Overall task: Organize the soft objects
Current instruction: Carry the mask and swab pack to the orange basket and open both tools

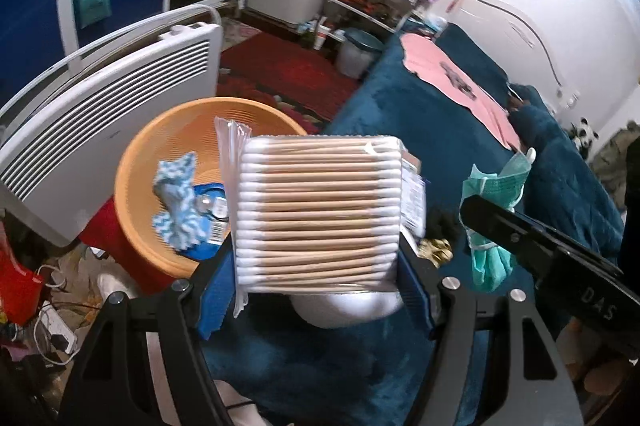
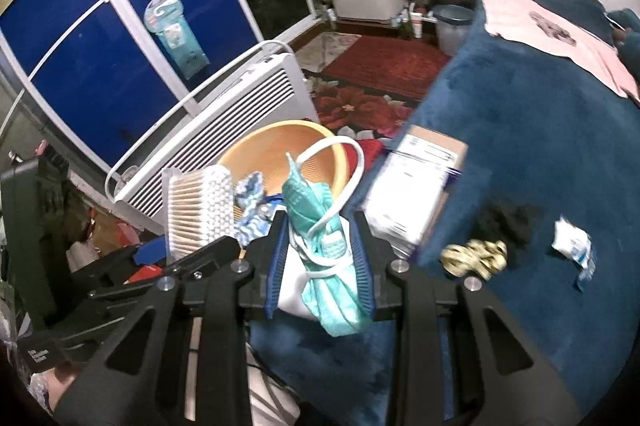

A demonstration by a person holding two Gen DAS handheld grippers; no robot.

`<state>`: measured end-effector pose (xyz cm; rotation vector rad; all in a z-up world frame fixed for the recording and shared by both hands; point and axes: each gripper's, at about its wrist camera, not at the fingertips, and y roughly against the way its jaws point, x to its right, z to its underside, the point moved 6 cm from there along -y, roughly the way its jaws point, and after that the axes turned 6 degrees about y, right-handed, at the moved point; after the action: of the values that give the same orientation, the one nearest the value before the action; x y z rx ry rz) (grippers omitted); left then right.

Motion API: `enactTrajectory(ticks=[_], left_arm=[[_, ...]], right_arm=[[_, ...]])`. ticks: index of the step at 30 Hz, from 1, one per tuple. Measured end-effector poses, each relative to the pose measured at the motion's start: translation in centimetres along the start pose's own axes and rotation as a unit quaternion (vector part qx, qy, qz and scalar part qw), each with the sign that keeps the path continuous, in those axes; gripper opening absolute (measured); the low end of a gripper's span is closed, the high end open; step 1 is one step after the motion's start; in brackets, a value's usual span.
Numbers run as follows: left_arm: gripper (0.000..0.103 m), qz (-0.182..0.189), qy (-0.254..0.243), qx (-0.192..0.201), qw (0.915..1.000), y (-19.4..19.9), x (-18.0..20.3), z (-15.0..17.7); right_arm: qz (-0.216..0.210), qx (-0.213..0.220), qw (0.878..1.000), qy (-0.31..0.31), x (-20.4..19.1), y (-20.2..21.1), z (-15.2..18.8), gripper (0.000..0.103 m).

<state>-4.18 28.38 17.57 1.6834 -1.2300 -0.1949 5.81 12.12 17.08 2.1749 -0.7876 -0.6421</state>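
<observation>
Left gripper (image 1: 320, 226): clamped on a clear pack of cotton swabs (image 1: 318, 214), held up above the bed edge beside the orange basin (image 1: 136, 185).
Right gripper (image 2: 320, 246): nearly closed, pinching a teal face mask (image 2: 320, 226) with white ear loops, near that basin.
Basin contents: a blue-white cloth (image 1: 176, 193) and a blue packet (image 1: 210, 222).
Only in right wrist view: a cardboard box (image 2: 416, 185) with an unreadable printed label, a gold scrunchie (image 2: 476, 256), a dark scrunchie (image 2: 508, 224) and a small white packet (image 2: 572, 242) on the blue bed cover (image 2: 520, 145).
Only in left wrist view: a panda toy (image 1: 586, 135).
Writing: "DAS" on the right gripper's arm (image 1: 596, 302).
</observation>
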Motion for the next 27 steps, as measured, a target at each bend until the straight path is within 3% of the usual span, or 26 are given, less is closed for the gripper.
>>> enactTrajectory(ticks=[10, 27], left_arm=[[0.073, -0.029, 0.042, 0.002, 0.9987, -1.1, -5.3, -2.2], [0.073, -0.045, 0.094, -0.022, 0.9943, -6.1, -11.1, -4.9]], right_arm=[[-0.03, -0.017, 0.999, 0.028, -4.1, -4.1, -2.2, 0.031], [-0.039, -0.087, 0.995, 0.002, -6.0, -11.2, -3.9, 0.033]])
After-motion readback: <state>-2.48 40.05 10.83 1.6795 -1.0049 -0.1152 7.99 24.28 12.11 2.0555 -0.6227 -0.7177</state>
